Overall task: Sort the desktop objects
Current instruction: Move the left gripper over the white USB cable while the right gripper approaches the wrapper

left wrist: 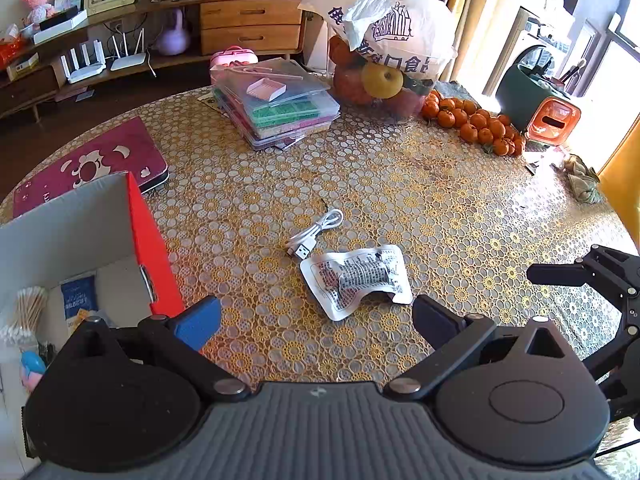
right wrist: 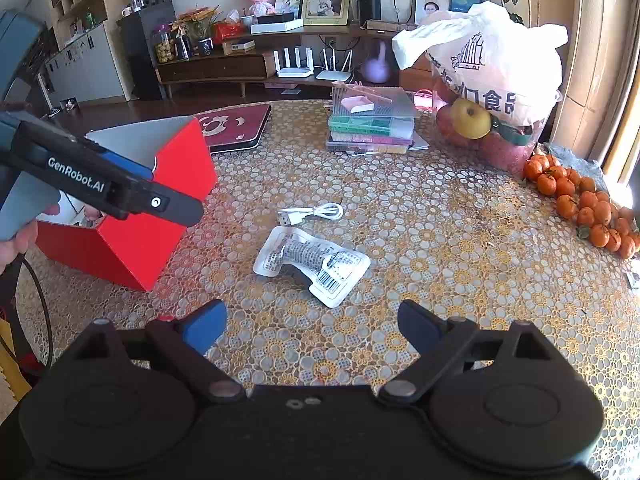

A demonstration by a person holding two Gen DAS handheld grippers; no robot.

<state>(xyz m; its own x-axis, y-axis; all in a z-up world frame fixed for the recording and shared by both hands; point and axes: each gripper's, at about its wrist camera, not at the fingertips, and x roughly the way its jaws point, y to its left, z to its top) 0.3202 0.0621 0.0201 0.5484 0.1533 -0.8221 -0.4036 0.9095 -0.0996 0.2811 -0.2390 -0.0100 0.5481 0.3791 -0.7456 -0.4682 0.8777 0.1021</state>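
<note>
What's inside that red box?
In the red box: cotton swabs, a blue packet, and something pink and blue. The left gripper hides the rest.

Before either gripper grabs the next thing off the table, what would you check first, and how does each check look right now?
1. Left gripper open and holding nothing: ok.
2. Right gripper open and holding nothing: ok.
3. White packet lies flat on the tablecloth, nothing on top of it: ok.
4. White USB cable lies apart from the packet, so one can be lifted alone: ok.
5. Red box is open on top, ready to take things: ok.
6. Room left inside the red box: cannot tell; the left wrist view shows cotton swabs and a blue packet already inside.
</note>
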